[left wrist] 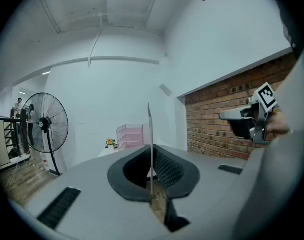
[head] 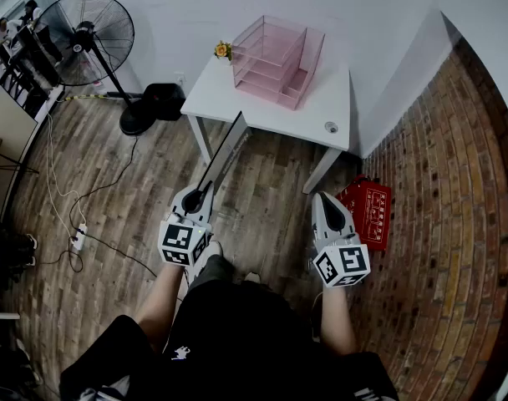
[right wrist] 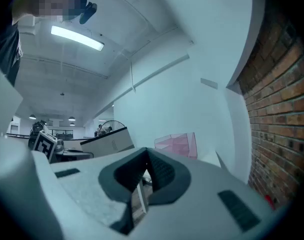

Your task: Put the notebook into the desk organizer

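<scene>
- On the white table (head: 321,107), toward its back edge: one pink desk organizer (head: 275,61) (left wrist: 132,135) (right wrist: 179,144), open tiers turned to the table's front.
- At the table's back left corner, just beside the organizer: one small flower pot (head: 223,51) (left wrist: 110,143).
- Near the table's front right corner: one small round grey object (head: 331,127), well apart from the organizer, bare tabletop between the two.
- Short of the table's front edge, over the wood floor: two grippers side by side and apart, left gripper (head: 197,197) (left wrist: 152,181) and right gripper (head: 322,200) (right wrist: 144,184).
- Left jaws clamped on one notebook (head: 225,153) (left wrist: 151,134), gripped at its near end, standing edge-on, far end crossing the table's front left edge in the head view, well apart from the organizer.
- Right jaws drawn together, nothing between them.
- Left of the table: one black standing fan (head: 91,27) (left wrist: 47,124), base close to the table's left legs; further out on the floor, one white power strip (head: 79,237) with cables.
- Right of the table, at the foot of the brick wall (head: 454,224): one red bag (head: 369,211).
- Open floor from the grippers to the table's front edge; white wall right behind the table, brick wall closing off its right side.
</scene>
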The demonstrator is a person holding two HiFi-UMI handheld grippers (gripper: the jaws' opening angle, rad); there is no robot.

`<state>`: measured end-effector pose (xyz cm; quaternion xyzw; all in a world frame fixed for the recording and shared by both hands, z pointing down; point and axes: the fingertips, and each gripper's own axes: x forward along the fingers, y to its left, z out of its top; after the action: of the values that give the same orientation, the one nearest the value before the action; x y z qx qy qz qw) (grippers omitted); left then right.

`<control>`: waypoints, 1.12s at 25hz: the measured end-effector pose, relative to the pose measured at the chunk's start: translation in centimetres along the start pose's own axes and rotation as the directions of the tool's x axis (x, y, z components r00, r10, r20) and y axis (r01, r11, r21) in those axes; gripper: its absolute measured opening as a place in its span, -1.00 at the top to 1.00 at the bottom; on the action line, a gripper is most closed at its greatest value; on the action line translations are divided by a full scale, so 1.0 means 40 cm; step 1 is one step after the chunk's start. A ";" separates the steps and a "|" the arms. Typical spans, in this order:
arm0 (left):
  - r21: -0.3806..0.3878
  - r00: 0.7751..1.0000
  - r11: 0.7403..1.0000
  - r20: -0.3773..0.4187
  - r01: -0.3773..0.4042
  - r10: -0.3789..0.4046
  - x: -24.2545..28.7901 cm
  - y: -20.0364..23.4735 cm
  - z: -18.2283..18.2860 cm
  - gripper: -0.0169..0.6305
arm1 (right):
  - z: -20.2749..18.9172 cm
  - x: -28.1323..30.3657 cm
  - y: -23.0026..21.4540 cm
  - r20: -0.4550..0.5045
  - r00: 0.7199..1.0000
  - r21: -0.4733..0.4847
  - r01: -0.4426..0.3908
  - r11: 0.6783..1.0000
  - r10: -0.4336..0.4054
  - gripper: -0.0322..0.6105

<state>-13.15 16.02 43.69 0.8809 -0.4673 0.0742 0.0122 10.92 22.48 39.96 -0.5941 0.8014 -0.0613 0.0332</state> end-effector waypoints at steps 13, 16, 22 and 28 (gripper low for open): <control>-0.023 1.000 1.000 -0.009 0.004 -0.004 0.021 -0.050 0.012 0.91 | -0.005 -0.033 -0.044 0.004 1.000 0.016 0.001 1.000 -0.001 0.89; -0.036 1.000 0.999 -0.009 0.002 -0.002 0.022 -0.047 0.011 0.91 | -0.007 -0.031 -0.049 0.008 1.000 0.028 0.000 1.000 0.000 0.89; -0.029 1.000 1.000 -0.019 -0.003 0.002 0.028 -0.029 0.000 0.91 | -0.014 -0.008 -0.045 0.007 1.000 0.050 -0.006 0.999 0.006 0.89; -0.018 1.000 1.000 -0.028 0.004 -0.005 0.064 -0.005 -0.014 0.91 | -0.027 0.029 -0.047 -0.013 1.000 0.040 -0.005 0.999 0.005 0.89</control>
<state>-11.65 14.08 44.63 0.8807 -0.4657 0.0823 0.0269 12.20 20.89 41.31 -0.5908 0.8017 -0.0812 0.0400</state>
